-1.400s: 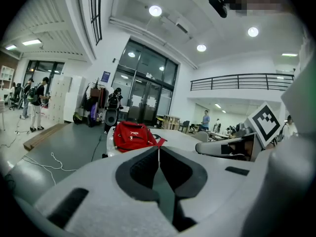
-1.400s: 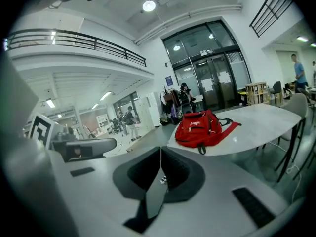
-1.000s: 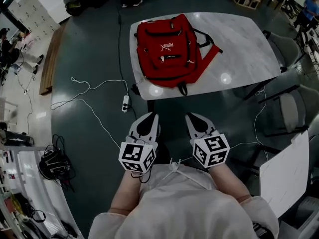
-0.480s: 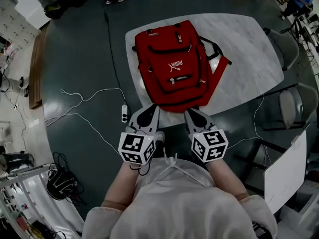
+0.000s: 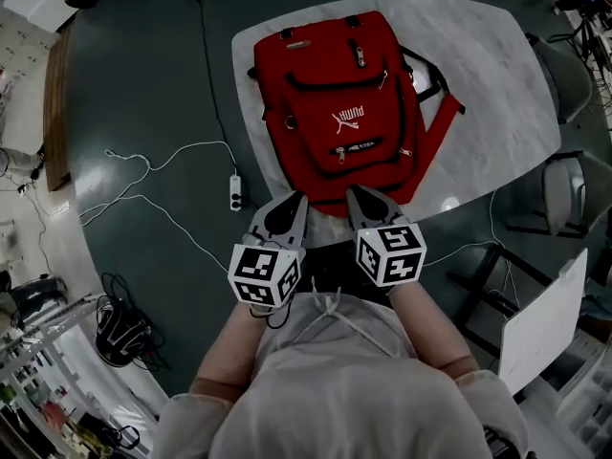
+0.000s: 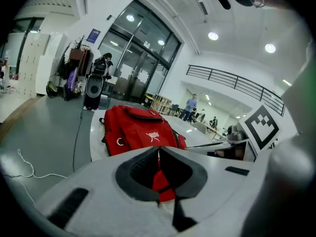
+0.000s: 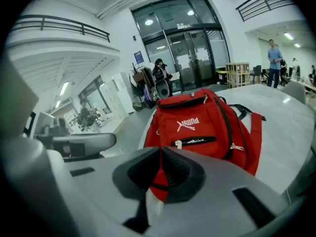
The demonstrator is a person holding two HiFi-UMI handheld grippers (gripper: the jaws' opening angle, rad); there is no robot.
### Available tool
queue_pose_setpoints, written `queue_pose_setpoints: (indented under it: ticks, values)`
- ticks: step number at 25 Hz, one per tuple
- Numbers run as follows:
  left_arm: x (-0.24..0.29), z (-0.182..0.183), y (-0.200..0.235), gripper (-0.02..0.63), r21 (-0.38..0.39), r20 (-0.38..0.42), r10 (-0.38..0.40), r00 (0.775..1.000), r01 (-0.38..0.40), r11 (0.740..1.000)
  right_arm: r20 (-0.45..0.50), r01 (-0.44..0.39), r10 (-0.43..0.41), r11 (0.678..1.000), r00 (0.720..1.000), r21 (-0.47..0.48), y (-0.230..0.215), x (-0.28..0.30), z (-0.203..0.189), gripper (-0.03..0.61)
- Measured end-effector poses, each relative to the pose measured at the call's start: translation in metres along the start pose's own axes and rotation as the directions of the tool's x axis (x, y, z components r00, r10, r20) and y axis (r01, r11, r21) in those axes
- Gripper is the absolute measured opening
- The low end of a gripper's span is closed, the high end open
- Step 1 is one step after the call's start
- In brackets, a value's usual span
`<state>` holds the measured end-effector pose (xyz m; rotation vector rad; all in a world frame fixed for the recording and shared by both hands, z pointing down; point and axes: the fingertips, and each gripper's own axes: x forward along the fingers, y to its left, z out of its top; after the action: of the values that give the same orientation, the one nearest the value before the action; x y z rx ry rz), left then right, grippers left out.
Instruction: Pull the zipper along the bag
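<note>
Head view, item: red bag (image 5: 339, 113), flat on the marble surface (image 5: 497, 75), had drawn closer over the past second, until my left claw (image 5: 295, 202) and right claw (image 5: 356, 195) stood at its near edge. Both claws were shut tight and held nothing. I judged the approach nearly done, with no zipper gripped yet.

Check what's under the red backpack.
The red backpack lies flat on the white table. Its shoulder straps poke out on the right. Anything else beneath the bag is covered.
</note>
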<state>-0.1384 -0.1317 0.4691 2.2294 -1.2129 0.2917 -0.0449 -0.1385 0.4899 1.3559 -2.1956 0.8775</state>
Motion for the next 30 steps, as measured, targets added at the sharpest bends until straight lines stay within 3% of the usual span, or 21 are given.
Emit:
queue_pose_setpoints:
  ticks: [9, 16, 20, 24, 30]
  values:
    - [0.073, -0.01, 0.013, 0.021, 0.036, -0.059, -0.002, 0.998, 0.004, 0.999, -0.153, -0.023, 0.023, 1.0, 0.988, -0.001, -0.026, 0.064, -0.015, 0.029]
    - [0.116, -0.029, 0.036, 0.021, 0.042, -0.162, 0.023, 0.986, -0.017, 0.999, -0.231, -0.051, 0.058, 0.998, 0.971, 0.035, -0.037, 0.089, -0.024, 0.032]
    - [0.13, -0.025, 0.031, 0.021, 0.079, -0.176, -0.019, 0.984, 0.034, 0.996, -0.239, -0.066, 0.081, 0.995, 0.968, 0.071, -0.036, 0.096, -0.026, 0.104]
    - [0.141, -0.032, 0.033, 0.021, 0.123, -0.215, -0.031, 0.976, 0.058, 0.991, -0.244, -0.032, 0.051, 0.996, 0.968, 0.08, -0.039, 0.101, -0.026, 0.104]
    - [0.142, -0.033, 0.033, 0.021, 0.11, -0.236, -0.061, 0.97, 0.089, 0.99, -0.263, 0.034, -0.021, 0.998, 0.965, 0.046, -0.043, 0.107, -0.025, 0.07]
